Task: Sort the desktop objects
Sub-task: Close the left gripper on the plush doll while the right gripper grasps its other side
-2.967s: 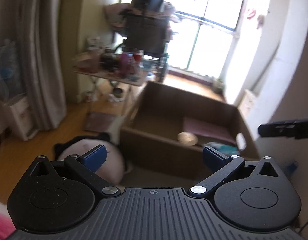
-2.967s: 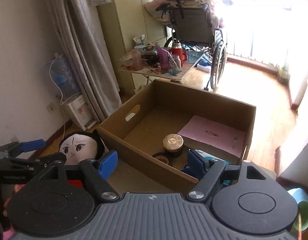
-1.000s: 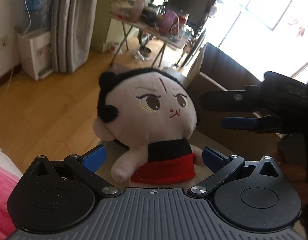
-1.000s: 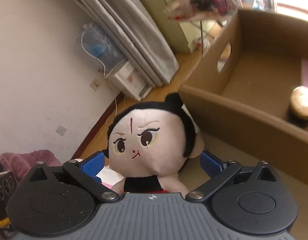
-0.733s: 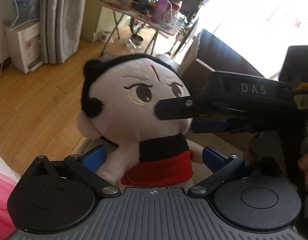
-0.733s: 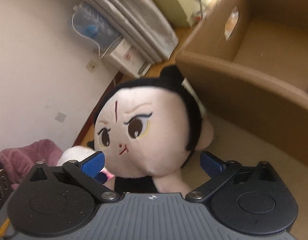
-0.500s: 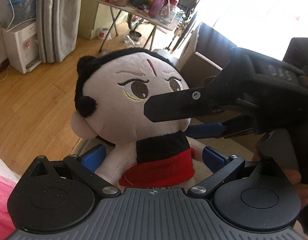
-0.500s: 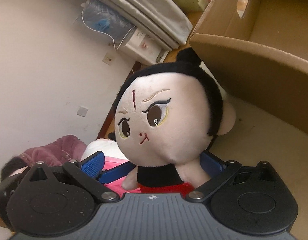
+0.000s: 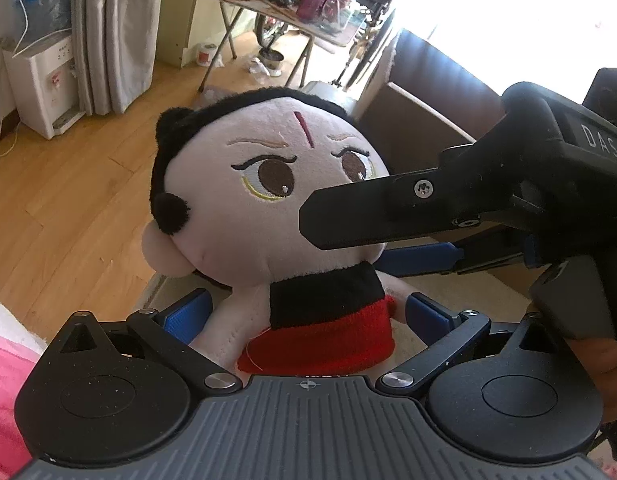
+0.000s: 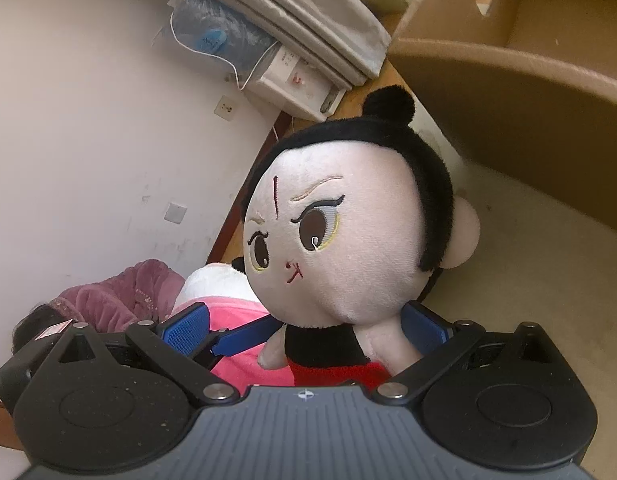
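Blue pads of the left gripper (image 9: 306,312) are seen spread wide on either side of the plush doll (image 9: 268,208), one beside its left arm and the other beside the red hem of its garment; the jaws stand apart and nothing is clamped between them. The right gripper (image 10: 304,328) is likewise set around the doll's lower body, its pads parted; the right-hand pad lies close against the doll's arm, though whether it is actually pressed into the plush cannot be told from this angle, since the contact is hidden behind the body. In the left wrist view the right gripper is also seen from the side, reaching in across the doll's cheek, with part of a hand (image 9: 604,364) wrapped around its handle.

The doll is seated upright on a beige surface (image 10: 528,280), its large pale head topped by black hair, its neck banded in black above red. Just behind it the brown cardboard box (image 10: 508,92) is placed, with a hand-hole cut in its side wall. Pink fabric (image 10: 236,320) is seen beside the doll. Farther off, a cluttered folding table (image 9: 304,8), grey curtains (image 9: 112,32) and a white water dispenser (image 9: 44,84) are set on a wooden floor (image 9: 68,200).
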Action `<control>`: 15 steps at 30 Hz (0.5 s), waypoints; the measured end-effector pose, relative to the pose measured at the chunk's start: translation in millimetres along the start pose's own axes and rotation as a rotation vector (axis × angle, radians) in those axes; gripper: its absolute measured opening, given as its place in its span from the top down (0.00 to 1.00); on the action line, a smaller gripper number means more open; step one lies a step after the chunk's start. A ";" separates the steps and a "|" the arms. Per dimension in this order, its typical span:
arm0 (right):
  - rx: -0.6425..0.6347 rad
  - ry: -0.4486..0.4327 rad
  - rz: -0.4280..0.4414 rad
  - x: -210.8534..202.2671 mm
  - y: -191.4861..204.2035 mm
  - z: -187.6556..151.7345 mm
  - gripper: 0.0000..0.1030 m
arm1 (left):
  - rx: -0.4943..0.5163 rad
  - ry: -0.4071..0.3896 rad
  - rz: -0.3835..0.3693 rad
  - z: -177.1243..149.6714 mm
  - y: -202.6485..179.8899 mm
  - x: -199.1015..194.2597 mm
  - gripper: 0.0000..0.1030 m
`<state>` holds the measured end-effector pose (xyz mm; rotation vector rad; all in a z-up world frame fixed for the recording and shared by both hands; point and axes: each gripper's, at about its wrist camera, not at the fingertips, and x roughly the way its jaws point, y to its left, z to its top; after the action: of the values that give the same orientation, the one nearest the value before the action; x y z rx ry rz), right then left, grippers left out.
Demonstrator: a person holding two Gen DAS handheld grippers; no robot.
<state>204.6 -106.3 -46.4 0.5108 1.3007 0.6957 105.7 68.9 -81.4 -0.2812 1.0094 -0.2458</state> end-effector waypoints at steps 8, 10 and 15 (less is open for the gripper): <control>0.022 0.005 0.010 -6.2 -8.4 -21.3 0.00 | 0.037 0.016 0.001 -12.2 -11.0 -10.4 0.00; 0.030 0.004 0.013 -8.2 -9.4 -26.8 0.00 | 0.041 0.023 0.002 -15.7 -15.6 -12.2 0.00; 0.056 -0.005 0.021 -19.5 -15.3 -44.3 0.00 | 0.081 0.033 -0.018 -25.5 -29.3 -16.6 0.00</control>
<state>161.7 -132.8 -52.7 0.5719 1.3143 0.6769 73.3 44.0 -71.0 -0.2134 1.0277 -0.3077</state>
